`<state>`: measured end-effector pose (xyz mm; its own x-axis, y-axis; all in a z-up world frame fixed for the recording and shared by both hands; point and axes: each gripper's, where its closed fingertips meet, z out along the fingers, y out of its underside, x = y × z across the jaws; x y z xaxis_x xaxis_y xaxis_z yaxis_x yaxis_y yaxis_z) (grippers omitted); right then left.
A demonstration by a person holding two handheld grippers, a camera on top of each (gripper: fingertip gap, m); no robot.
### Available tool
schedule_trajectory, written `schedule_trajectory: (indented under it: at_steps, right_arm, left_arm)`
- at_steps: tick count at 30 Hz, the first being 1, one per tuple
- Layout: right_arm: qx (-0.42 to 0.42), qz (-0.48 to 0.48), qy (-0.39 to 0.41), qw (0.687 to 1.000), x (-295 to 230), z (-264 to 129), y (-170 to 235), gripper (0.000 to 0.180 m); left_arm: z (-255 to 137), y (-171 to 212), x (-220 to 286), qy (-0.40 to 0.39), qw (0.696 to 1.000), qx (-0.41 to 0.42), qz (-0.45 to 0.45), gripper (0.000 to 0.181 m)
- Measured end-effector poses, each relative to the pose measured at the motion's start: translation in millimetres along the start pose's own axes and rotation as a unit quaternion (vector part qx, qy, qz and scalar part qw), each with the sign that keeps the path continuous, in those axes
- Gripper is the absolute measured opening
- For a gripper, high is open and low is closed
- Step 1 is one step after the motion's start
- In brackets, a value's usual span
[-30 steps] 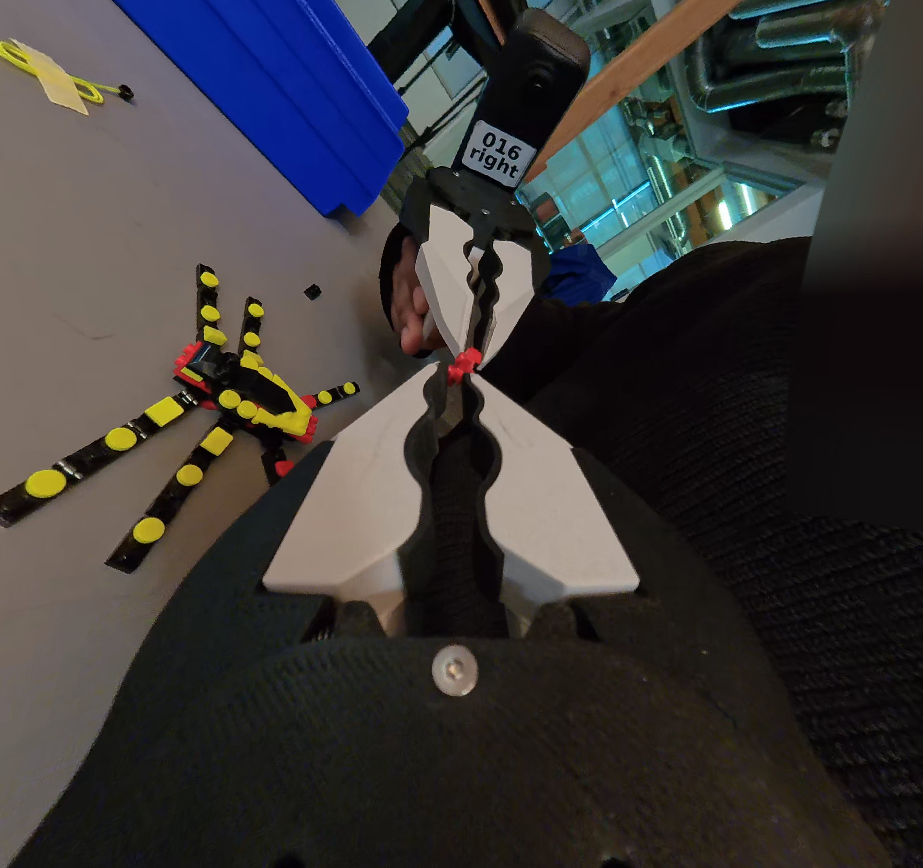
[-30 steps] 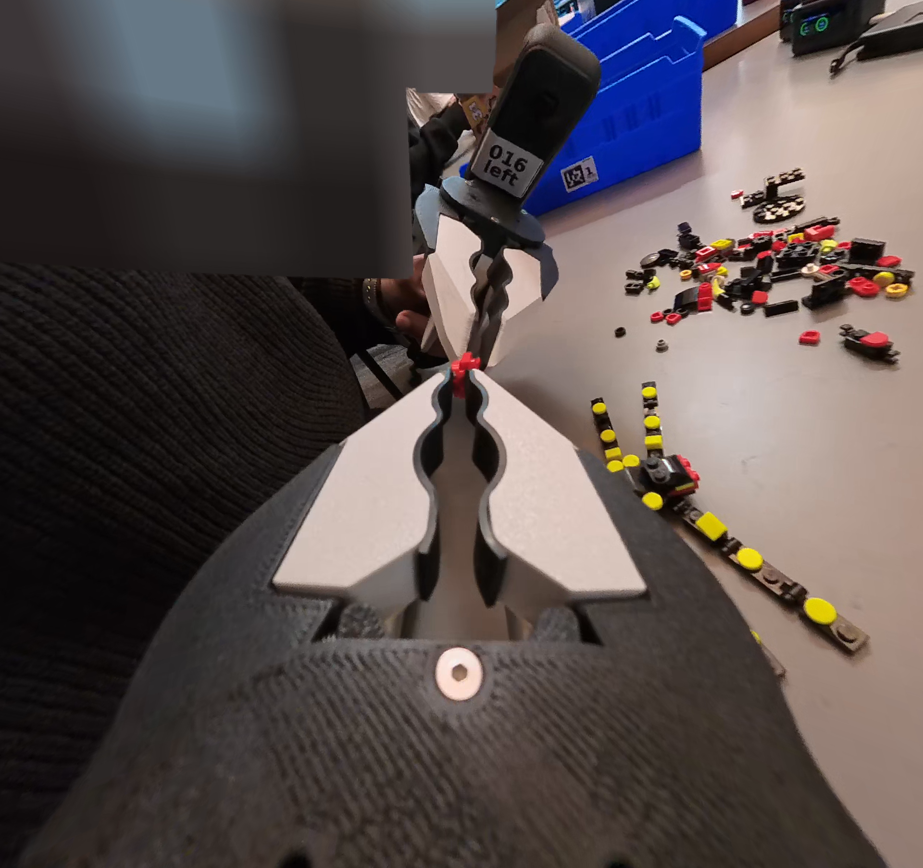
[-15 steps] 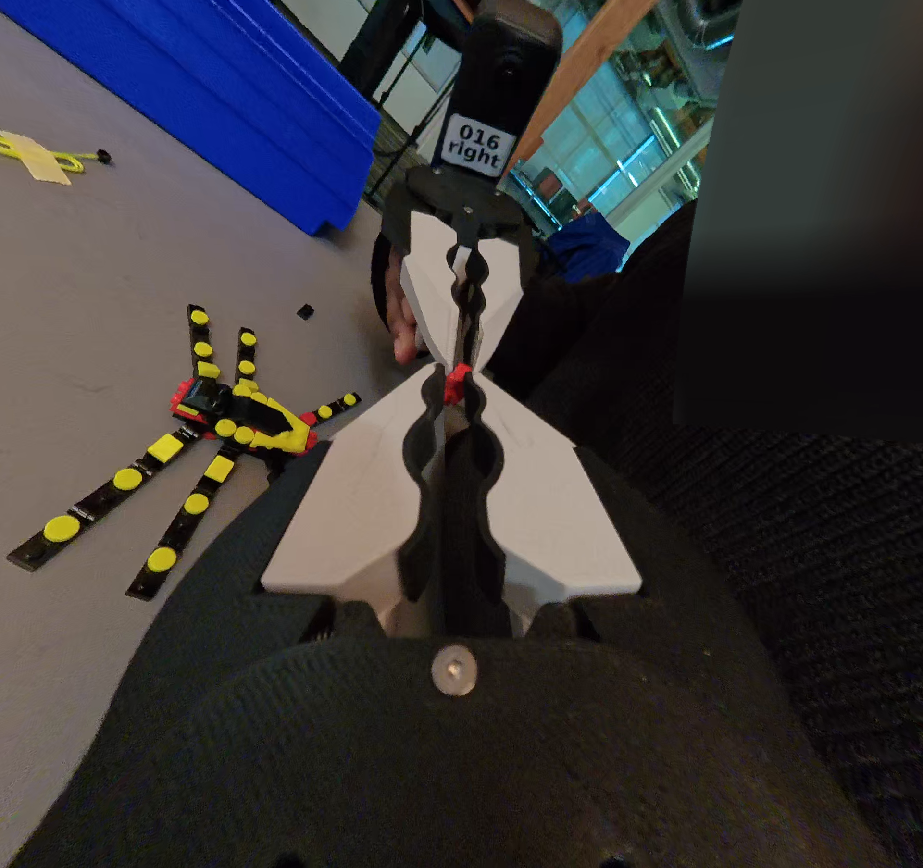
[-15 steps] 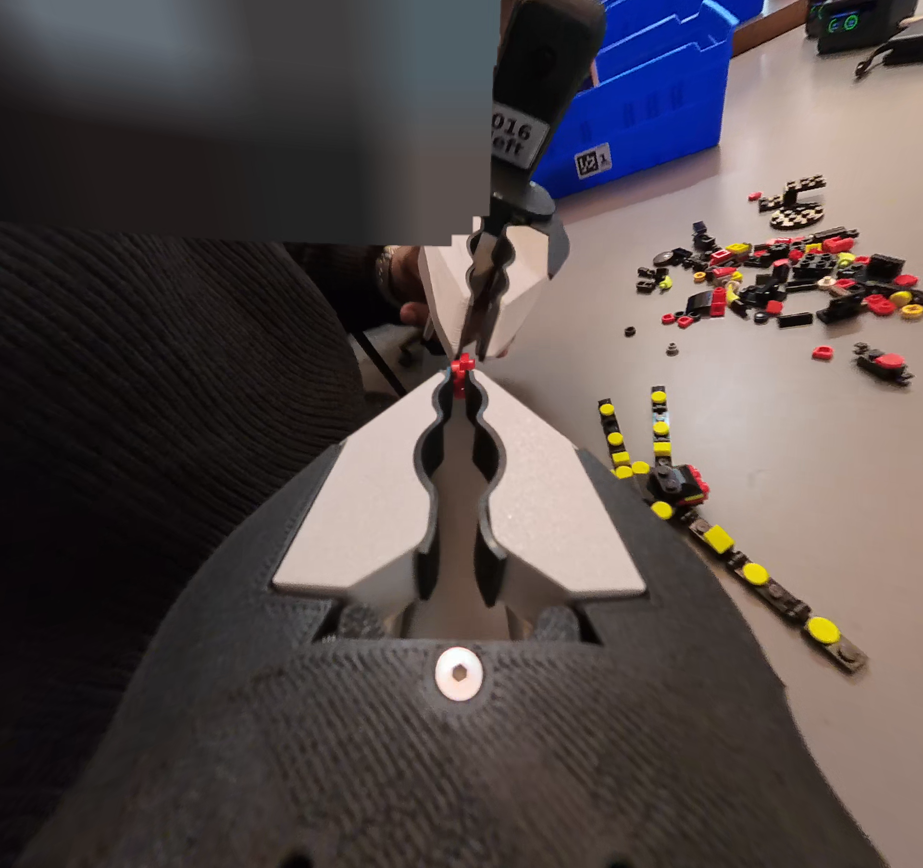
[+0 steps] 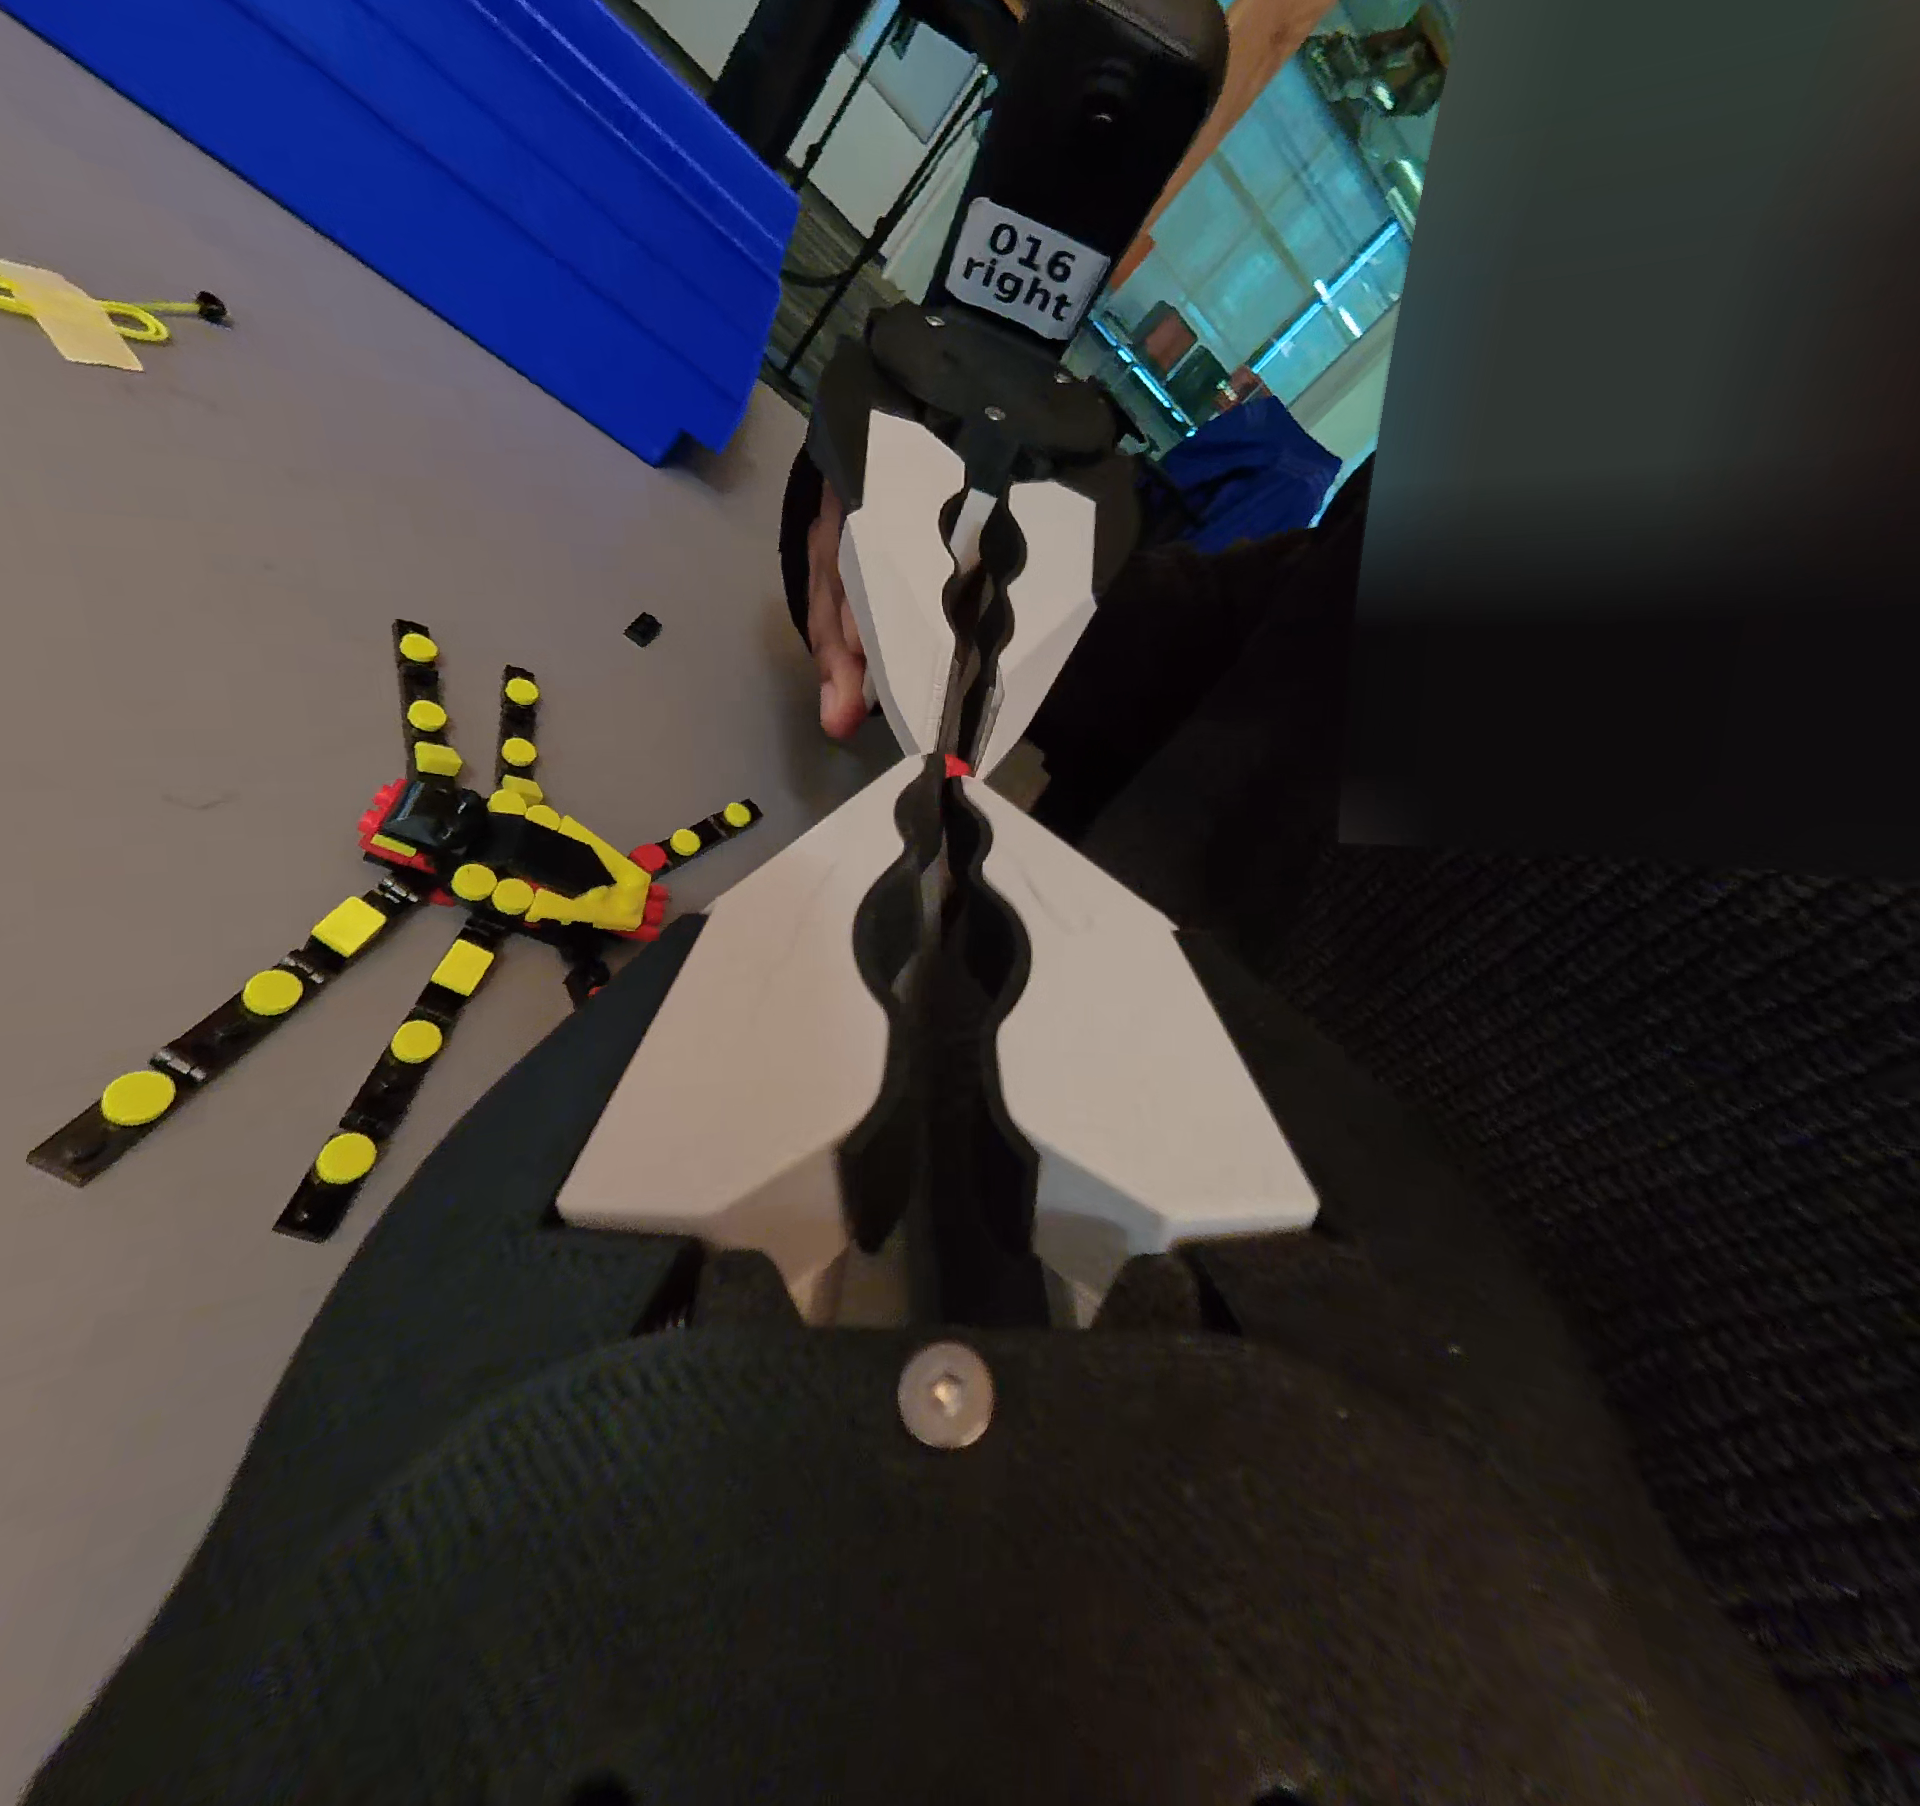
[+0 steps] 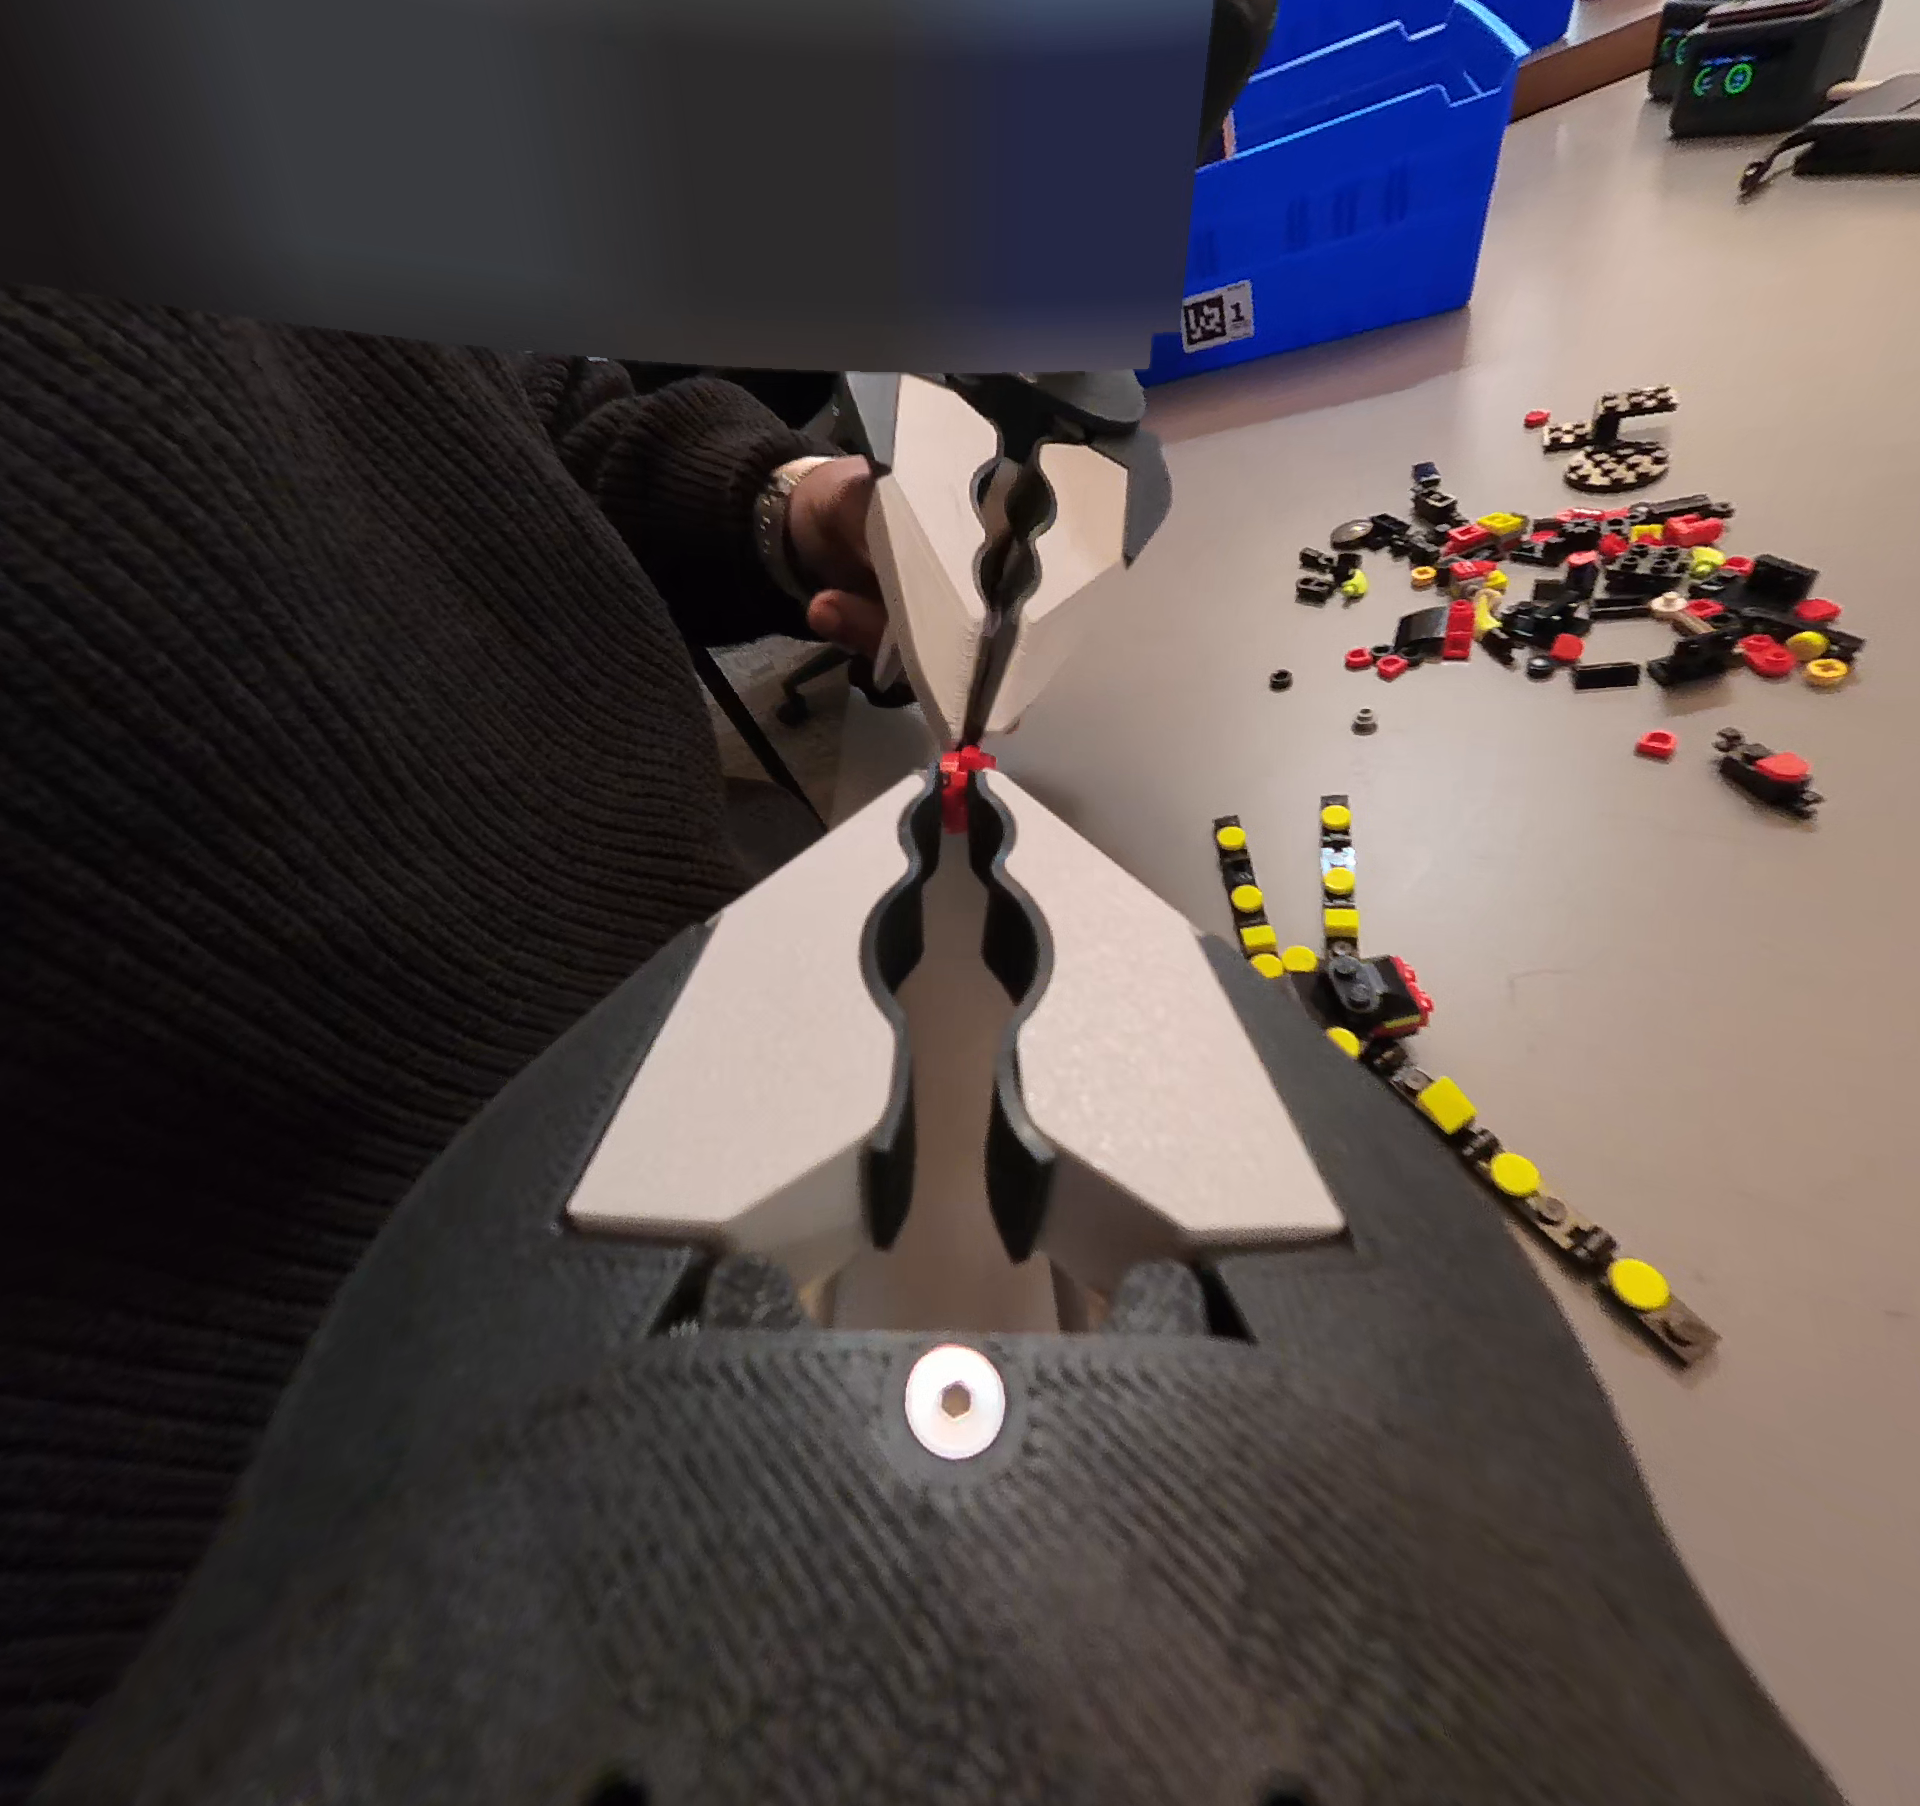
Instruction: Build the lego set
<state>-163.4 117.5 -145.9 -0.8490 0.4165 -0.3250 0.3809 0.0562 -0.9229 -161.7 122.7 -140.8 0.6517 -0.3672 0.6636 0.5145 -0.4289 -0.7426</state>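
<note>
A small red lego piece (image 6: 960, 782) is pinched in the tips of my right gripper (image 6: 961, 792), held in the air in front of a person's black sweater. My left gripper (image 5: 951, 771) is shut too and meets the right one tip to tip, with the red piece (image 5: 957, 767) just showing between them. The left gripper also shows in the right wrist view (image 6: 974, 733), and the right gripper in the left wrist view (image 5: 963, 746). The black, yellow and red lego model (image 5: 499, 852) with long studded legs lies flat on the grey table (image 5: 260, 530); it also shows in the right wrist view (image 6: 1371, 998).
A pile of loose black, red and yellow pieces (image 6: 1621, 593) lies on the table at the far right. Blue bins (image 5: 416, 146) (image 6: 1351, 198) stand at the back. A yellow cord with tape (image 5: 83, 322) and a tiny black piece (image 5: 642, 628) lie apart. Black devices (image 6: 1766, 42) sit far back. The tips of both grippers are at nearly the same place.
Both grippers stay tip to tip on the red piece and have turned slightly together. Less of the red piece shows in the left wrist view than a second ago.
</note>
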Motion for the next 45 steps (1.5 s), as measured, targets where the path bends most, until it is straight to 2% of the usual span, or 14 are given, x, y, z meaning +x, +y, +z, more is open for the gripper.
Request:
schedule_trajectory:
  at_steps: [5, 8, 11, 13, 16, 20, 28, 45]
  right_arm:
    - [-0.002, -0.004, 0.031, 1.000, 11, -2, 0, 0.003]
    - [0.027, 0.022, 0.019, 0.999, 11, -6, -8, 0.003]
    - [0.060, 0.054, -0.009, 0.997, 6, -10, -17, 0.002]
    - [0.071, 0.068, -0.025, 0.995, 3, -10, -20, 0.002]
    - [0.080, 0.084, -0.042, 0.992, -1, -9, -22, 0.003]
    - [0.072, 0.087, -0.052, 0.992, -5, -6, -20, 0.002]
    - [0.071, 0.098, -0.069, 0.990, -10, -4, -19, 0.002]
    - [0.020, 0.032, -0.021, 0.999, -4, -3, -5, 0.003]
  left_arm:
    - [-4, -6, -10, -0.027, 0.999, 0.019, -0.008, 0.000]
    - [-15, -14, -8, -0.005, 0.999, 0.041, -0.014, 0.000]
    - [-14, -8, -4, 0.012, 1.000, 0.023, -0.010, 0.017]
    - [-9, -6, 3, 0.024, 1.000, 0.017, -0.003, 0.021]
    - [-4, -3, 9, 0.030, 0.999, 0.012, 0.010, 0.018]
    - [-4, -5, 10, 0.031, 0.999, 0.019, 0.015, 0.003]
    - [-4, -2, 14, 0.035, 0.999, 0.009, 0.031, 0.002]
    - [0, 5, -6, -0.024, 1.000, -0.013, 0.004, 0.000]
